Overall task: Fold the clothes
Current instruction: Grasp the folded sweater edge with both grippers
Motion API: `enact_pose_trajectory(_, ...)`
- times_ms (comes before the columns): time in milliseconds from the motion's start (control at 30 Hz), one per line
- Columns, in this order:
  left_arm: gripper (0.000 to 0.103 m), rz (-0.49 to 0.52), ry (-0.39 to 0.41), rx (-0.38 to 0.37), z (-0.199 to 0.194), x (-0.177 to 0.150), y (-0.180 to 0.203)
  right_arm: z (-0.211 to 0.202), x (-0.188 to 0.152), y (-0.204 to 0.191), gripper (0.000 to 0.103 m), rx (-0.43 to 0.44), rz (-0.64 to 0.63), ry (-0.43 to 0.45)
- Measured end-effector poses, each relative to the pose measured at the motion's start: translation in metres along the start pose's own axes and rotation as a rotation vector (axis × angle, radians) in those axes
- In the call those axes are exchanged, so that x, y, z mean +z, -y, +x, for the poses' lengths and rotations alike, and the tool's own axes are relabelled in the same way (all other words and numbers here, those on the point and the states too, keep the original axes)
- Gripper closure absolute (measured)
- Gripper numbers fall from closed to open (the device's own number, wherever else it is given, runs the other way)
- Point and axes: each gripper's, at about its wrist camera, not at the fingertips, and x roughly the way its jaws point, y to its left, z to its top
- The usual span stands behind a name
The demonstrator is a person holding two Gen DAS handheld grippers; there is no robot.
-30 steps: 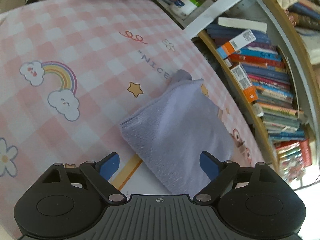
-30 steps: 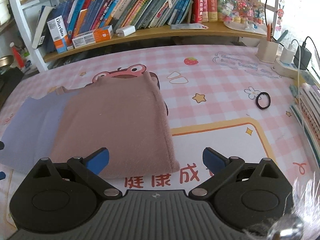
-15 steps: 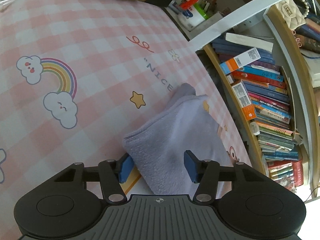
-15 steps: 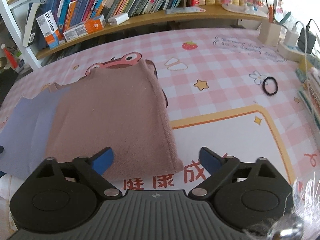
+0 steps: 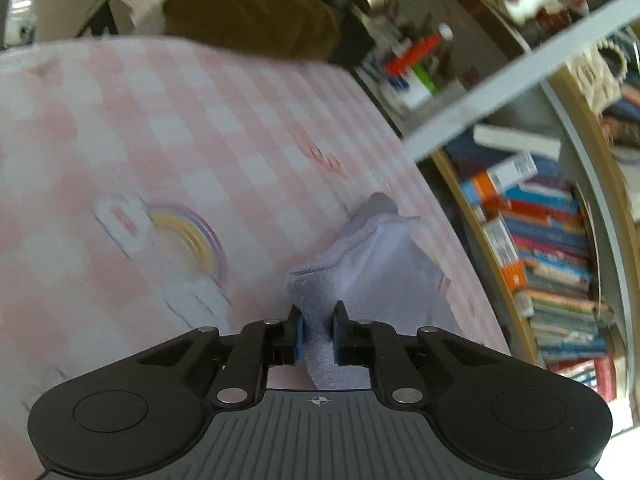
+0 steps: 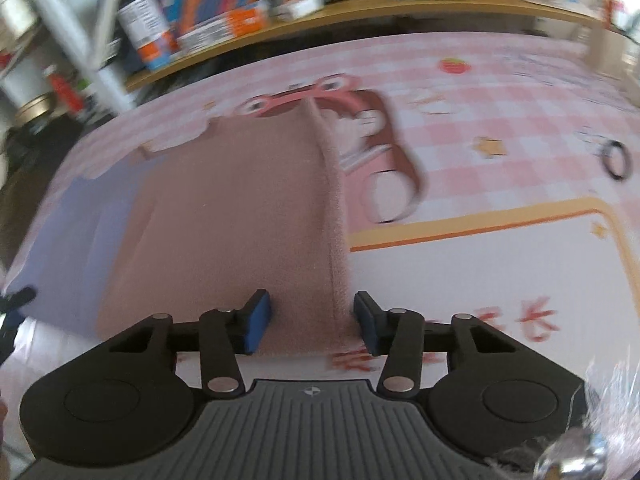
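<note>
A lavender cloth lies on the pink checked table cover. My left gripper is shut on its near corner, which bunches up between the blue pads. In the right wrist view the lavender cloth lies flat with a pinkish-brown cloth on top of it. My right gripper is partly closed, its blue pads straddling the brown cloth's near right corner with a gap still between them.
A bookshelf packed with books runs along the table's far side and shows in the right wrist view. A black hair tie lies at right. A pen holder stands beyond the table edge.
My left gripper has closed on the lavender cloth's corner. My right gripper has moved forward over the brown cloth's corner and narrowed its fingers. Both views are motion-blurred now.
</note>
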Motion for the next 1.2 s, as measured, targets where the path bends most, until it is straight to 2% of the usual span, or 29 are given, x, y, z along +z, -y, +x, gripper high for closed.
enact_pose_trajectory(133,0.089,-0.017,0.0,-0.009,-0.001,0.012,-0.011,0.003,-0.002,-0.015,0.06,0.026,-0.059,-0.014)
enact_pose_trajectory(267,0.08,-0.039,-0.026,-0.02,0.006,0.01,-0.015,0.002,-0.002,-0.013,0.06,0.03,-0.044,-0.017)
enact_pose_trajectory(467,0.076,-0.061,-0.038,-0.04,0.016,0.006,-0.014,0.001,-0.004,-0.007,0.059,0.038,-0.022,-0.025)
enact_pose_trajectory(567,0.078,-0.063,-0.033,-0.044,0.016,0.006,-0.015,0.001,-0.003,-0.009,0.059,0.039,-0.035,-0.028)
enact_pose_trajectory(633,0.085,-0.057,-0.03,-0.034,0.015,0.006,-0.015,0.001,-0.003,-0.009,0.059,0.037,-0.043,-0.031)
enact_pose_trajectory(733,0.089,-0.058,-0.027,-0.032,0.015,0.005,-0.016,-0.004,-0.004,-0.011,0.06,0.044,-0.081,-0.034)
enact_pose_trajectory(867,0.089,-0.061,-0.022,-0.036,0.016,0.005,-0.016,-0.009,-0.006,-0.013,0.066,0.058,-0.133,-0.035)
enact_pose_trajectory(1033,0.091,-0.043,-0.009,-0.03,0.015,0.004,-0.013,-0.009,-0.005,-0.002,0.078,0.074,-0.105,-0.034)
enact_pose_trajectory(1200,0.093,-0.007,0.013,-0.017,0.011,0.003,-0.006,-0.006,-0.006,0.004,0.08,0.107,-0.098,-0.045)
